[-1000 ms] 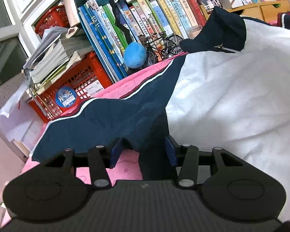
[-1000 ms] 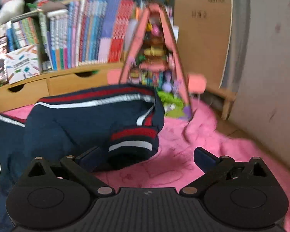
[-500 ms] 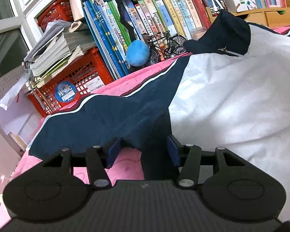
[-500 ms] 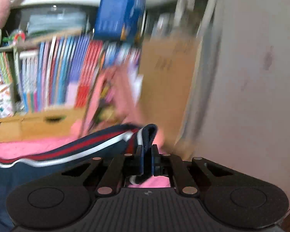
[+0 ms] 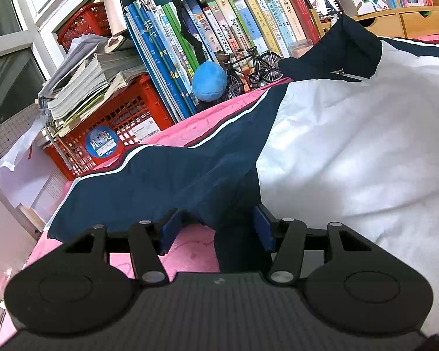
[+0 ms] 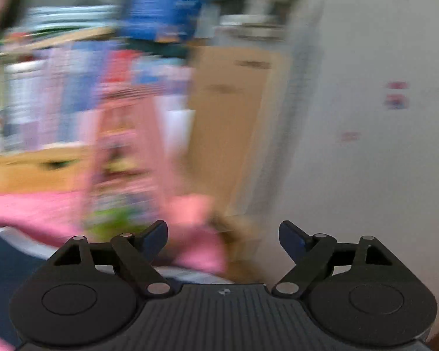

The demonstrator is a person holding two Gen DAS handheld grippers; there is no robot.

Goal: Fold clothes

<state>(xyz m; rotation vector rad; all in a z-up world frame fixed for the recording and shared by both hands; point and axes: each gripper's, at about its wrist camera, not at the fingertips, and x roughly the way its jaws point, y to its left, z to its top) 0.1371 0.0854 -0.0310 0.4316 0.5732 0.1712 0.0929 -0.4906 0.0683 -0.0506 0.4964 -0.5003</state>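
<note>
A navy and white jacket (image 5: 351, 146) lies spread on a pink blanket (image 5: 196, 242). Its navy sleeve (image 5: 149, 184) stretches to the left in the left wrist view. My left gripper (image 5: 216, 225) sits low at the sleeve's underarm. A navy fold of the jacket stands between its pads; blanket shows between the left pad and the fold, so the pads do not clamp it. The right wrist view is blurred by motion. There my right gripper (image 6: 222, 228) has its jaws opening, with nothing between them. A navy part of the jacket (image 6: 3, 269) shows at the lower left.
Behind the blanket stand a red crate (image 5: 125, 122) stacked with papers, a row of books (image 5: 248, 20), a blue plush ball (image 5: 209, 82), a model bicycle (image 5: 248, 67) and wooden drawers (image 5: 409, 20). On the right side are a cardboard sheet (image 6: 231, 117) and a wall (image 6: 365, 146).
My right gripper closed on the jacket's striped cuff and lifted it, then let it go; it now stands open and higher. My left gripper stayed put, its jaws slightly wider.
</note>
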